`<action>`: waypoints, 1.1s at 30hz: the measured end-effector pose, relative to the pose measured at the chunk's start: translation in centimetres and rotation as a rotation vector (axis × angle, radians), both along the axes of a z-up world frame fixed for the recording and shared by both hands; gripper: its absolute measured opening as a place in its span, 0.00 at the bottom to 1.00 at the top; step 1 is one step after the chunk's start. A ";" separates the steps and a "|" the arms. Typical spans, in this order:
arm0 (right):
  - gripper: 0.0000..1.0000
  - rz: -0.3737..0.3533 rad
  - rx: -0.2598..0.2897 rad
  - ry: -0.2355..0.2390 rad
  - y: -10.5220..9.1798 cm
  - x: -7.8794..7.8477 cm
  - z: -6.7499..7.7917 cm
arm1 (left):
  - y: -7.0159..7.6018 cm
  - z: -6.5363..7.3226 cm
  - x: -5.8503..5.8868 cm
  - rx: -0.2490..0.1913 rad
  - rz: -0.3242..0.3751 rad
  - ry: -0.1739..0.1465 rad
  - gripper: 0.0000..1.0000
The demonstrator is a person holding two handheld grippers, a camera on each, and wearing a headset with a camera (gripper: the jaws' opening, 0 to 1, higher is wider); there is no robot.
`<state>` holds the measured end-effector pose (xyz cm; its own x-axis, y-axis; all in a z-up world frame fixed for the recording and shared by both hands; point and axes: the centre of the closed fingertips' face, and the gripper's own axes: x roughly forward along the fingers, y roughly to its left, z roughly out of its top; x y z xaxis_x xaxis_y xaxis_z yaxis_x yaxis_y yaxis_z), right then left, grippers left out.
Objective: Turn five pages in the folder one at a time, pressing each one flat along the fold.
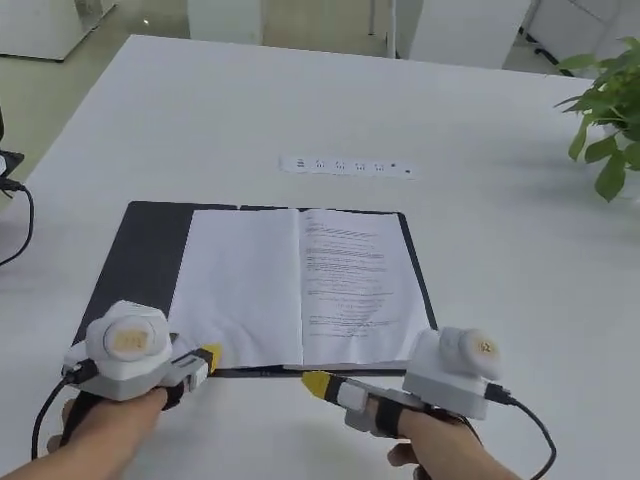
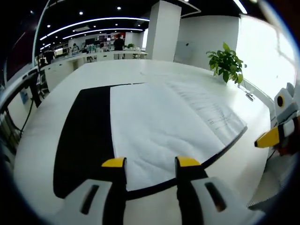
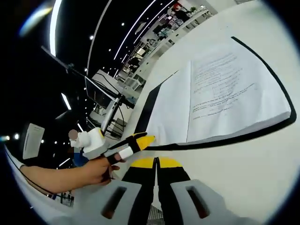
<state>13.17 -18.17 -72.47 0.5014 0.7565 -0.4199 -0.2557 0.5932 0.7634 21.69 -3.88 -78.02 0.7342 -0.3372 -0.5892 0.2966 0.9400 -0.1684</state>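
Observation:
A black folder lies open on the white table, with a blank white page on its left and a printed page on its right. My left gripper hovers at the folder's near left edge, jaws open and empty; its yellow tips sit just over the blank page. My right gripper hangs just in front of the folder's near edge, below the fold, shut with nothing in it; its tips point toward the printed page and the left gripper.
A white power strip lies beyond the folder. A green potted plant stands at the table's far right. Black cables hang at the left edge. Bare table surrounds the folder.

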 end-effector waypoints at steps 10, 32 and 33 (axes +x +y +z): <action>0.02 -0.195 0.015 -0.097 -5.7 0.8 5.4 | 0.8 5.3 -2.6 -0.079 0.013 -0.016 0.42; 0.54 -0.284 -0.296 -0.253 -14.6 -0.3 5.6 | 3.9 12.7 -10.7 -0.072 0.051 -0.104 0.70; 0.58 -0.284 -0.322 -0.269 -14.8 -0.4 5.8 | 4.0 12.7 -10.9 -0.075 0.057 -0.104 0.73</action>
